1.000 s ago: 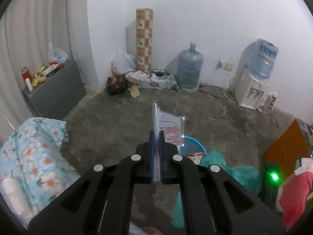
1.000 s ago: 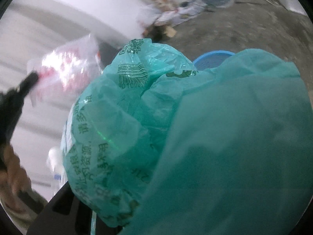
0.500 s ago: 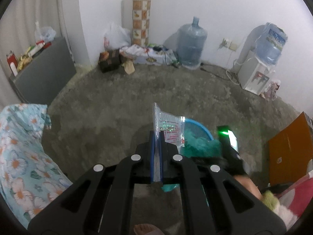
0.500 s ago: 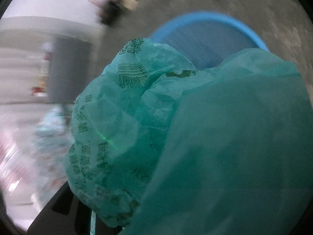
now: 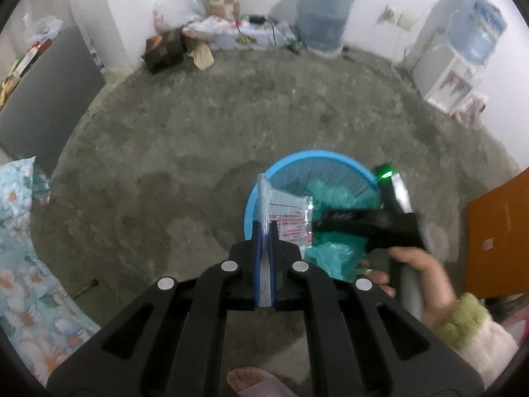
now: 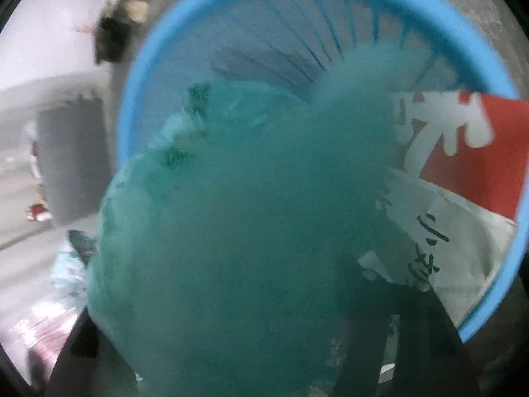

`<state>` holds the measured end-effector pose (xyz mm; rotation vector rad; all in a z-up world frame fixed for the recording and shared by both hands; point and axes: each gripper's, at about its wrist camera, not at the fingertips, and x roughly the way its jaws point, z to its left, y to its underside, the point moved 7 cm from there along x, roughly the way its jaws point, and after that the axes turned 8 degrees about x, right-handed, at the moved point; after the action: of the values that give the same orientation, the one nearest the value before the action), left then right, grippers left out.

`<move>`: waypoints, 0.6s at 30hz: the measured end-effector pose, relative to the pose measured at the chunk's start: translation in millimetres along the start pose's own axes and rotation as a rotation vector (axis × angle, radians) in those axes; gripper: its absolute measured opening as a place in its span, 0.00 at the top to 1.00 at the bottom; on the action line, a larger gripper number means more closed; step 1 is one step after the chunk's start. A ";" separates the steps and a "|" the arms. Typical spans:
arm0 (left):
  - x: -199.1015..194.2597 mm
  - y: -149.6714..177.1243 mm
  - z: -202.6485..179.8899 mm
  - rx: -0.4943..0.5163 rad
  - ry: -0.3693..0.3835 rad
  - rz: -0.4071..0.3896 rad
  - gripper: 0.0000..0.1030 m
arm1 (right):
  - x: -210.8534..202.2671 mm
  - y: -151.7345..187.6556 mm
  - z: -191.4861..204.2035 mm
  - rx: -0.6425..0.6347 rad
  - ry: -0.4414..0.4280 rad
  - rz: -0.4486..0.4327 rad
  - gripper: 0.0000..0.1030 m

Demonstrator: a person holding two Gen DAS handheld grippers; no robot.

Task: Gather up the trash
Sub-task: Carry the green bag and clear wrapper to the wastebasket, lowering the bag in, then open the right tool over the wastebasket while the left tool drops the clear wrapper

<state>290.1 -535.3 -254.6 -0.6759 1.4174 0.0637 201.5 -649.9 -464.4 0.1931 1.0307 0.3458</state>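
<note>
Blue basket (image 5: 254,195) on concrete floor (image 5: 165,152), now directly under both tools instead of ahead. Green plastic bag (image 6: 251,218) dropping into it as right gripper (image 5: 334,220) jaws spread; release underway. Clear printed wrapper (image 5: 291,218) pinched tight in left gripper (image 5: 264,231), poised at rim; likely next in.

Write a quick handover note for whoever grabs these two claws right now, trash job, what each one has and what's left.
Left claw: shut on a clear plastic wrapper with red print, held above the near rim of the blue bin.
Right claw: jaws opening over the bin; the green plastic bag is blurred in front of them, apparently dropping in.
In the bin: a red and white printed package lies against the wall.
Done: both pieces brought to the bin.
Left: let the green bag fall clear, then release the wrapper into the bin.
</note>
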 end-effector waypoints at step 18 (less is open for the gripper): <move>21.1 -1.6 -5.9 -0.124 0.079 0.002 0.46 | -97.1 31.6 -16.3 -0.108 -0.054 -0.281 0.22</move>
<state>289.5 -546.7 -273.3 -0.7863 1.4988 0.1289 136.1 -656.5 -384.6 -0.0397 0.9677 0.1400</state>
